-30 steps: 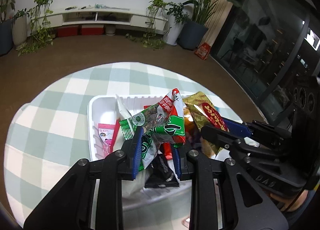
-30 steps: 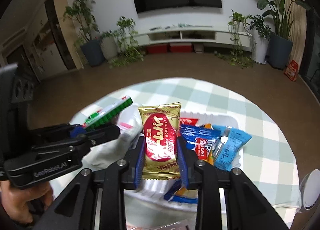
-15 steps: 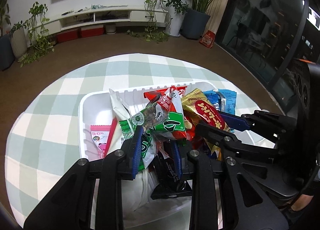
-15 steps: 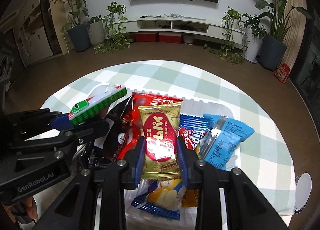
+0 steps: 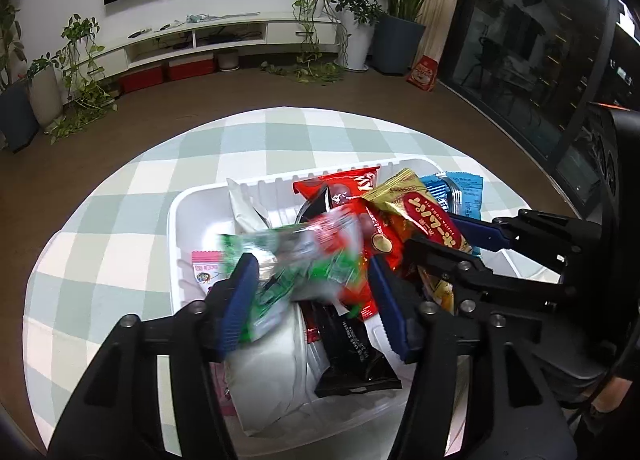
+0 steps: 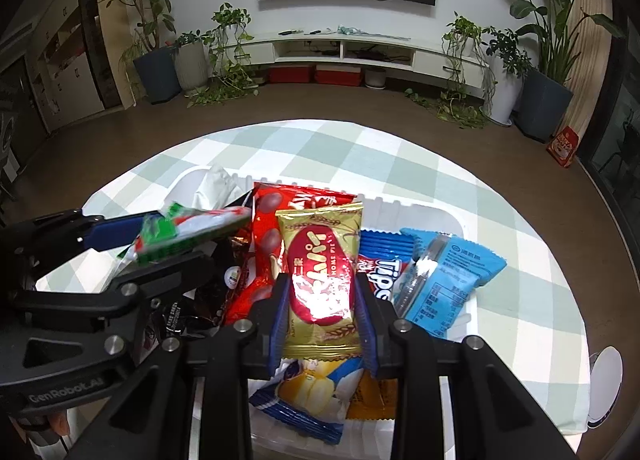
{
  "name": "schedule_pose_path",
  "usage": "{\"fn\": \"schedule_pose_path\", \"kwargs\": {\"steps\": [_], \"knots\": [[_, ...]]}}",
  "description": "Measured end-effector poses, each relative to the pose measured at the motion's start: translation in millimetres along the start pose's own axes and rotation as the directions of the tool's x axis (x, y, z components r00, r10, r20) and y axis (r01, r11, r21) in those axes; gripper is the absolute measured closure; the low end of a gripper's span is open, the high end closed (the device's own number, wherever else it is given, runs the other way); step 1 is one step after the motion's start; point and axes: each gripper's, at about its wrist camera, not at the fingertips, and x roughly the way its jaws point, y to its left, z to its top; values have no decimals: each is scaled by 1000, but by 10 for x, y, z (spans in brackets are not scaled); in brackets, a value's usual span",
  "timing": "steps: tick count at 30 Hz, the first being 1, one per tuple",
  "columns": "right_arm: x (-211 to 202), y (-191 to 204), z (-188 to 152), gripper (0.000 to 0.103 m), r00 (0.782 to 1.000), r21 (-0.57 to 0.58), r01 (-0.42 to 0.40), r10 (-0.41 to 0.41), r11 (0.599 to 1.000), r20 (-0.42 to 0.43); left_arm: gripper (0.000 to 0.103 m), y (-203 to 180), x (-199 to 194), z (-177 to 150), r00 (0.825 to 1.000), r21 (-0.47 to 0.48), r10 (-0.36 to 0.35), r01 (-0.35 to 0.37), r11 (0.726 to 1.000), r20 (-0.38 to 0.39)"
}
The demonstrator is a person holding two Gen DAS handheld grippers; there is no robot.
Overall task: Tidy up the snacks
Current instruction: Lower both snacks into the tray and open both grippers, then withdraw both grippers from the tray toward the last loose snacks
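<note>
Clamped on both sides: left gripper (image 5: 310,288) pinching a green-and-white packet (image 5: 292,260), blurred, over the white tray (image 5: 178,212); right gripper (image 6: 322,320) squeezing a gold pie packet (image 6: 320,280) across its width, above the tray's middle. Beneath, a red chocolate bag (image 6: 276,220), blue Tips packet (image 6: 380,272), light-blue sachet (image 6: 444,284) and black wrapper (image 5: 352,352), all heaped inside the tray on the checked tablecloth (image 6: 304,148). Likely light, soft, crinkly and slick foil; contents probably crushable. Best taken across the flat body or by a sealed edge, with gentle pressure only.
</note>
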Motion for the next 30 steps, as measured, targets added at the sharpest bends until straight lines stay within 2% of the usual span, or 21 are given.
{"fn": "schedule_pose_path", "kwargs": {"steps": [6,8,10,12,15,19,23,25,30], "knots": [[-21,20,-7,67,1000,-4,1,-1,1000,3,44,10,-41,-18,1000,9,4,-4,1000,5],[-41,17,-11,60,1000,-3,7,-7,1000,9,40,28,-77,-29,1000,2,8,-8,1000,17],[-61,-4,-12,49,1000,5,7,-7,1000,13,33,39,-120,-47,1000,-5,9,-9,1000,24],[-85,-26,-11,44,1000,12,4,-5,1000,20,21,51,-165,-59,999,-5,8,-7,1000,37],[-134,-33,-10,35,1000,16,-1,1,1000,31,18,34,-246,-90,999,4,4,-5,1000,49],[-161,-16,-10,32,1000,20,-8,7,1000,29,17,19,-325,-128,998,12,21,-22,1000,58],[-218,-10,-19,28,999,18,-5,4,1000,44,5,62,-379,-170,997,-4,31,-31,1000,69],[-251,-21,-21,24,998,23,-1,0,1000,56,4,71,-415,-189,996,-10,32,-31,999,78],[-376,-82,-62,22,997,41,0,-3,999,79,1,67,-516,-287,995,-5,41,-40,999,90]]}}
